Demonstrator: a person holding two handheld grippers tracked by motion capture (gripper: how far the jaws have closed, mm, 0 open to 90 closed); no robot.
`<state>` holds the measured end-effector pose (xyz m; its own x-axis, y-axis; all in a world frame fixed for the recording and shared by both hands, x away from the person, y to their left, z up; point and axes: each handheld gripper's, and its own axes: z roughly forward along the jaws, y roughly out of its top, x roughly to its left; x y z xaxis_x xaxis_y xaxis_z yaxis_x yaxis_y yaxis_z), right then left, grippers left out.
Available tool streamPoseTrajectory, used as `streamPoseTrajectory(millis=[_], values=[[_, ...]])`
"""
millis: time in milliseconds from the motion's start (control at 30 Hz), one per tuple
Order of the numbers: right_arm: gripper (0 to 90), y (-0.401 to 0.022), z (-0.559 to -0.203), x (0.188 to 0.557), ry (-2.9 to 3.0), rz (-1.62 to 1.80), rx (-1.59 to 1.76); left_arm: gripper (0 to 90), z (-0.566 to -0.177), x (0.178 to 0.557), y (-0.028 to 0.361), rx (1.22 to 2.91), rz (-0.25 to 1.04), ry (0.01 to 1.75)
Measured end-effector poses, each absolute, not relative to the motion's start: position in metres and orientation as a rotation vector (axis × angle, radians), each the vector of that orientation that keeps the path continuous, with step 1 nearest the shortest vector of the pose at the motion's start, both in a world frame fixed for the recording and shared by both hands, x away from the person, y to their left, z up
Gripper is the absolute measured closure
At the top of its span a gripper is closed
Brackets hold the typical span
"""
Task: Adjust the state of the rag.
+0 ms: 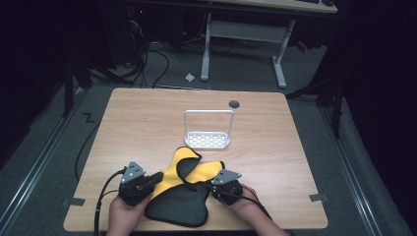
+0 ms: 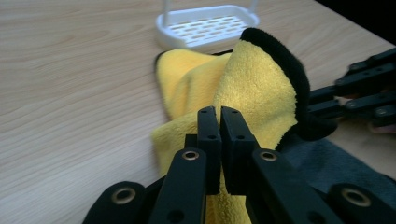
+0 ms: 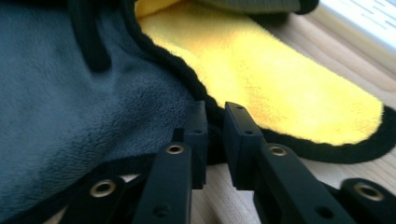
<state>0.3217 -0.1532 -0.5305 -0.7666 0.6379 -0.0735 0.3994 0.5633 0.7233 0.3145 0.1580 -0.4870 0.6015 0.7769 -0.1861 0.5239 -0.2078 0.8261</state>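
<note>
A cloth, yellow (image 1: pixel 193 170) on one face and dark grey (image 1: pixel 179 204) on the other with a black hem, lies crumpled near the table's front edge. My left gripper (image 1: pixel 156 178) comes in from the cloth's left and is shut on a raised yellow fold (image 2: pixel 252 88), with its tips (image 2: pixel 219 114) pinching the fabric. My right gripper (image 1: pixel 213 188) is at the cloth's right side. Its jaws (image 3: pixel 215 112) stand nearly together on the black hem (image 3: pixel 212 121), where the grey face meets the yellow flap (image 3: pixel 289 88). Both hands hold the grippers low over the wood.
A white perforated rack (image 1: pixel 207 140) with a tall handle stands just behind the cloth, mid-table. A dark round grommet (image 1: pixel 234 103) sits near the table's far edge. Bare wood (image 1: pixel 137 128) lies to the left. Beyond the table stand a white desk frame (image 1: pixel 243 32) and floor cables (image 1: pixel 147 59).
</note>
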Motion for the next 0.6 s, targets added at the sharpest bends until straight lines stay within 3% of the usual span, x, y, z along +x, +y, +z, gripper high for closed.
streamPoseTrajectory(millis=[33, 267, 600], values=[[87.8, -0.153, -0.530, 0.324, 2.481, 1.021, 0.851, 87.2, -0.490, 0.317, 0.169, 1.867, 0.343, 1.085], [89.1, -0.161, -0.529, 0.327, 2.466, 0.992, 0.866, 87.2, -0.499, 0.327, 0.187, 1.880, 0.335, 1.161], [90.0, -0.207, -0.527, 0.336, 2.357, 0.926, 1.024, 86.9, -0.511, 0.335, 0.171, 1.976, 0.285, 1.137]])
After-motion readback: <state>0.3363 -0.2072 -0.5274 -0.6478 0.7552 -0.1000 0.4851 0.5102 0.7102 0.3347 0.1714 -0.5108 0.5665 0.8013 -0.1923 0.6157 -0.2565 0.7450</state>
